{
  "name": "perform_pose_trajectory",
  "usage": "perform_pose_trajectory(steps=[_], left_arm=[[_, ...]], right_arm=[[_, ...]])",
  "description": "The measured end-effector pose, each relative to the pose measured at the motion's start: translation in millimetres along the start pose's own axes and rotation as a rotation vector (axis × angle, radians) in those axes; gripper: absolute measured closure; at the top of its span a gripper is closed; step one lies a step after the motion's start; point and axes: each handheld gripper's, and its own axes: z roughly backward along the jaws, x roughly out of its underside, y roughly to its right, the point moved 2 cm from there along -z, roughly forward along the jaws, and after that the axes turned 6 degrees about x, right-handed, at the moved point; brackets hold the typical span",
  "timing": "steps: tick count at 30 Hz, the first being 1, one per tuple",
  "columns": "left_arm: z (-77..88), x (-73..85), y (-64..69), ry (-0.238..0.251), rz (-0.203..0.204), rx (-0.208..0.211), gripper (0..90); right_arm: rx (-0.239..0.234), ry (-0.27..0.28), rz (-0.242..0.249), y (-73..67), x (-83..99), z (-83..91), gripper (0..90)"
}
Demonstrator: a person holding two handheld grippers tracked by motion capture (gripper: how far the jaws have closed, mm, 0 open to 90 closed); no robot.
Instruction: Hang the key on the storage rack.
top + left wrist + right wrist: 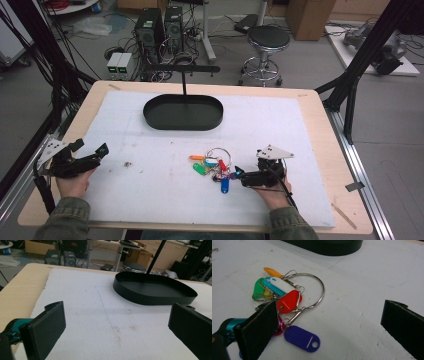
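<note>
Key tags [214, 167] in many colours hang on a big metal ring [313, 291] and lie on the white mat [150, 200], right in front of the right gripper [239, 173]. From that gripper's own camera, its jaws are wide apart and hold nothing. The purple tag [302, 338] lies just beside one jaw, and the red tag [288, 301] lies just past it. The ring lies between the two jaws, a bit farther out.

Far off to the side, the left gripper [102, 150] is wide open too, with bare mat between its jaws. Beyond both grippers sits a black oval tray [183, 112] with a thin pole [183, 82] standing in it.

The mat covers a wooden table [327, 150]. Behind the table are a round stool [266, 47], computer boxes [159, 27] and many cables on the floor.
</note>
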Motion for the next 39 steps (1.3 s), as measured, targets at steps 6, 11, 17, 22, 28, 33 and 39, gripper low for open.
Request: perform_pose_trajectory(steps=[6, 11, 17, 22, 28, 33, 39], left_arm=[[-0.2, 0.1, -0.1, -0.001, 0.001, 0.001, 1.7], [-0.5, 0.1, -0.1, 0.001, 0.000, 0.003, 1.7], [-0.4, 0.2, -0.1, 0.000, 0.000, 0.003, 1.7], [-0.4, 0.4, 0.3, -0.008, -0.004, 0.006, 1.7], [-0.6, 0.6, 1.0, -0.010, -0.006, 0.006, 1.7], [-0.8, 0.7, 0.8, -0.009, -0.006, 0.004, 1.7], [-0.2, 0.5, 0.9, -0.008, -0.005, 0.003, 1.7]], right_arm=[[-0.052, -0.034, 0.021, -7.0, -0.4, -4.8, 2.9], [-0.073, -0.056, 0.029, -11.8, -0.4, -8.4, 2.9], [-0.108, -0.075, 0.034, -18.7, -1.5, -14.2, 2.9], [-0.132, -0.105, 0.033, -23.2, -2.5, -19.7, 3.0], [-0.130, -0.155, 0.038, -24.6, -6.0, -27.2, 3.3], [-0.114, -0.184, 0.064, -29.2, -9.2, -31.9, 4.3], [-0.089, -0.201, 0.060, -32.9, -15.0, -35.7, 10.5]])
